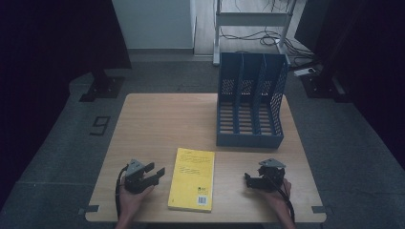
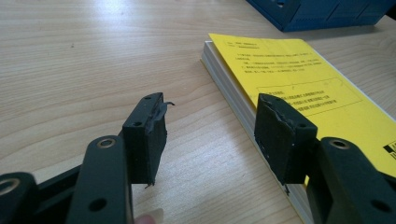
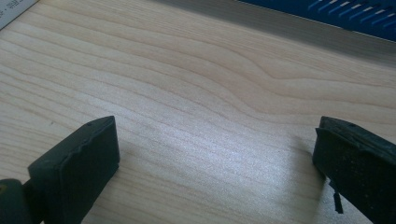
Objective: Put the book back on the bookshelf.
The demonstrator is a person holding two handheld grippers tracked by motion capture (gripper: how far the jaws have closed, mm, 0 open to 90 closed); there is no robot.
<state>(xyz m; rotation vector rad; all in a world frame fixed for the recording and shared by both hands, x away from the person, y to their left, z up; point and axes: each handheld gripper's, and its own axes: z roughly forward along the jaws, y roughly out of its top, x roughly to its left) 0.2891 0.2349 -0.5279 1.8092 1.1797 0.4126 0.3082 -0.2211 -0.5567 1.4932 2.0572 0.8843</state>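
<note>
A yellow book (image 1: 192, 179) lies flat near the table's front edge, between the two grippers. My left gripper (image 1: 155, 172) rests to its left on the table, open, jaws pointing toward the book. In the left gripper view the gripper (image 2: 210, 133) stands open with bare wood in the gap, and its right pad (image 2: 280, 137) is close beside the book's (image 2: 299, 79) page edge. My right gripper (image 1: 248, 180) sits to the right of the book, held low. In the right gripper view that gripper (image 3: 215, 156) is wide open over bare wood.
A blue three-slot file holder (image 1: 250, 100) stands upright at the back right of the wooden table (image 1: 162, 119). Its base shows at the top of both gripper views (image 2: 322, 11) (image 3: 336, 14). Beyond the table are a white rack and cables on the floor.
</note>
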